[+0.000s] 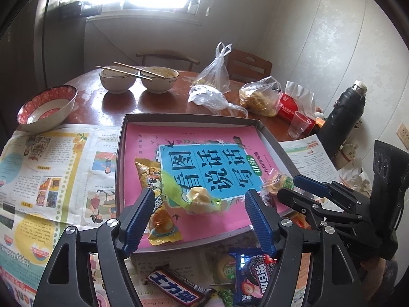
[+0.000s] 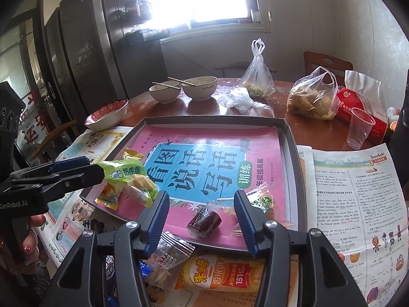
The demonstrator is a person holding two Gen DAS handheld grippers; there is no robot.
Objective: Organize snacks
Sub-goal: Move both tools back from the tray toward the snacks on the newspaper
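Right, I've got both hand-held grippers over the near edge of the tray on the desk. The left hand-held gripper is spread wide around the green snack bag, which seems to lie on the pink book inside, beside a yellow packet. The right hand-held gripper is equally wide, empty, lined up on the dark wrapped sweet in the tray. More snacks wait outside: a chocolate bar, a cookie pack, a rice cracker pack.

"GenRobot.AI" on the left claw; "151亿" on the rice-cracker packet.
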